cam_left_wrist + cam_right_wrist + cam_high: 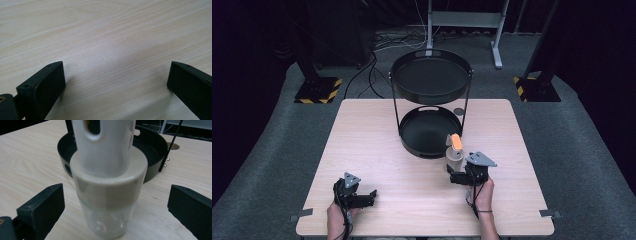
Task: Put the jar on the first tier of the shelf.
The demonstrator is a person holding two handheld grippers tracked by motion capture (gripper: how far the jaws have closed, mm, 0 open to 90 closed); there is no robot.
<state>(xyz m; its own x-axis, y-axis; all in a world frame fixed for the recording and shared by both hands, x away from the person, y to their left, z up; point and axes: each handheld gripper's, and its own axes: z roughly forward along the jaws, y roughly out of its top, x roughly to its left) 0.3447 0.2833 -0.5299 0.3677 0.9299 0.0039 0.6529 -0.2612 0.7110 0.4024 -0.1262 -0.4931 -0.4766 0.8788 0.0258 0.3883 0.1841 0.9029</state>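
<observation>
The bottle (pixel 455 153) stood upright on the wooden table (pixel 377 150), just in front of the lower tray (pixel 428 131) of a black two-tier stand, with the upper tray (pixel 430 78) raised above it. The right gripper (pixel 454 176) sat directly behind the bottle with its jaws spread wide, one to each side and neither touching. The left gripper (pixel 371 196) rested near the table's front edge, well apart from the bottle, jaws likewise parted over bare wood.

In the right gripper view the bottle (pixel 108 192) showed a clear lower body, a broad cream collar and a white upper part with a slot. It looked like hard plastic, light and stiff, but smooth and tall for its narrow foot, so a sideways nudge could tip it. The collar seemed the best place to grip, being the widest and least tapered band; the clear body narrowed downward and might slip.

The top of the bottle was cut off in that view, and the orange piece (pixel 456 141) at its top in the high view was too small to identify, possibly a trigger or cap. Whether it held liquid could not be made out.
</observation>
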